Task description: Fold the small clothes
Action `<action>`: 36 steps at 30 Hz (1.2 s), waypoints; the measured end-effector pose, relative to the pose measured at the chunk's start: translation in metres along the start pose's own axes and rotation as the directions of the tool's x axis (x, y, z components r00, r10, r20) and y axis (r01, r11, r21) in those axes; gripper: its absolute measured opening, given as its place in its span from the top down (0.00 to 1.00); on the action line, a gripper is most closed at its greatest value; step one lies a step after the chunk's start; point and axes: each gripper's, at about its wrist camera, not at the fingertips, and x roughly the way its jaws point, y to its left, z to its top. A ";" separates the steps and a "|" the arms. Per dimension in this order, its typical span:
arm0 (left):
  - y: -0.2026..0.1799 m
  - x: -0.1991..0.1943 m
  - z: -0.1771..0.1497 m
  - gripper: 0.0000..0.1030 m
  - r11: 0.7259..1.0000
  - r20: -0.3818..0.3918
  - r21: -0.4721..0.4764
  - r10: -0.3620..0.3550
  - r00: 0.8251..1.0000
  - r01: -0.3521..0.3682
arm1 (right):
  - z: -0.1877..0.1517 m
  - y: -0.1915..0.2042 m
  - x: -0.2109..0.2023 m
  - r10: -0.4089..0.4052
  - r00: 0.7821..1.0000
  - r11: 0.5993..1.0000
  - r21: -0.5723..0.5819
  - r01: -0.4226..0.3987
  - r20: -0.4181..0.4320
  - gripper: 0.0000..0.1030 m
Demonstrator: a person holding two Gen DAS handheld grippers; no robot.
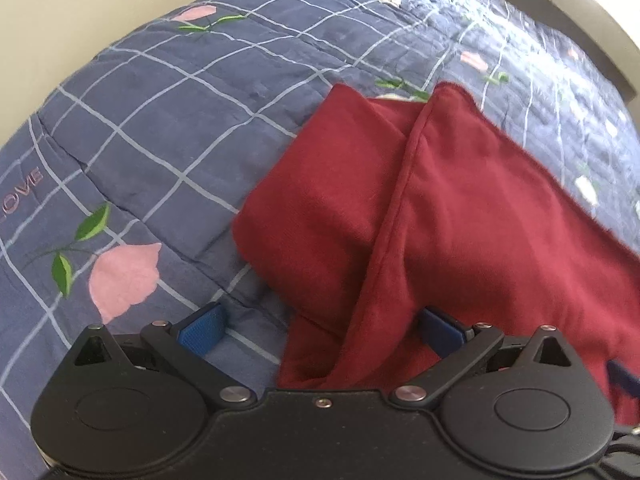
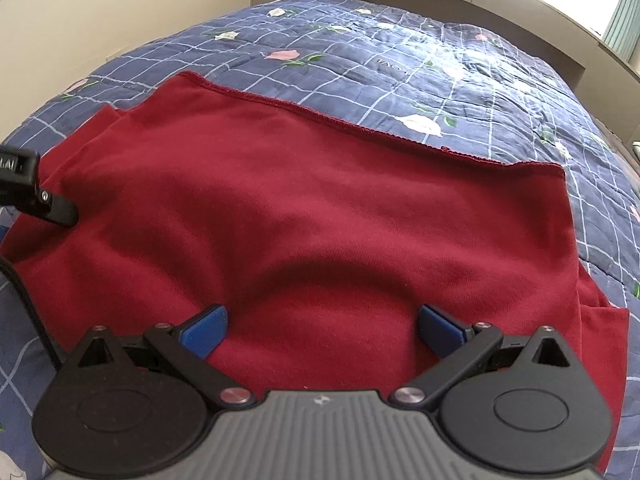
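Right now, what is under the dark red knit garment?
The dark red knit garment lies on a blue grid-patterned quilt with pink flowers, which shows all around it. Whatever sits between the garment's folded layers, or directly beneath it, is covered.

The red garment (image 2: 320, 208) is a soft, matt knit cloth with a faint fuzzy nap and a stitched, slightly scalloped hem. Under it the blue quilt (image 1: 168, 128) is printed cotton-like cloth, matt, puckered along its quilting seams. The left gripper (image 1: 320, 332) and the right gripper (image 2: 322, 330) have matt black plastic bodies, shiny metal rivets and ribbed blue rubbery pads (image 1: 202, 330); the right one carries a grooved grey plastic plate. The wall (image 1: 80, 12) looks smooth and painted.
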 end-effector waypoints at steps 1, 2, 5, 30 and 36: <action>0.001 -0.001 0.001 0.05 1.000 0.002 -0.017 -0.019 1.000 0.019 | -0.001 -0.001 0.000 0.005 1.000 1.000 -0.001 -0.005 0.006 0.00; 0.002 -0.002 0.002 0.13 0.999 0.007 -0.032 -0.040 0.999 0.040 | -0.002 -0.002 0.000 0.010 1.000 1.000 -0.003 -0.010 0.009 0.00; 0.002 -0.001 0.002 0.31 0.991 -0.004 -0.084 -0.103 0.995 0.103 | 0.002 -0.005 0.000 0.027 1.000 1.000 -0.011 -0.027 -0.005 0.00; -0.040 -0.053 -0.007 0.85 0.998 0.183 -0.015 -0.065 0.981 0.069 | 0.029 -0.049 -0.025 0.183 0.974 0.983 0.054 -0.178 -0.136 0.00; -0.088 -0.085 -0.009 0.86 0.983 0.249 0.148 -0.142 0.958 0.107 | 0.009 -0.104 -0.061 0.067 0.994 0.995 0.081 -0.060 -0.087 0.00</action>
